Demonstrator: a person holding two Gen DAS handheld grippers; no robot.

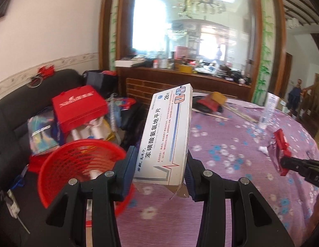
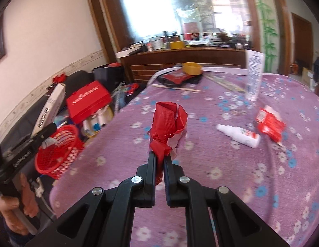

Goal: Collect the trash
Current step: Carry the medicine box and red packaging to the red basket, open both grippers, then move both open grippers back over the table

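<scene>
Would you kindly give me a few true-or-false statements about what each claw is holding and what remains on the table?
1. The left claw grips a white medicine box. True.
2. The right claw is empty. False: it pinches a crumpled red wrapper.
3. The red basket stands in the middle of the table. False: it sits beyond the table's left edge.
4. A white bottle lies on its side on the purple tablecloth. True.
</scene>
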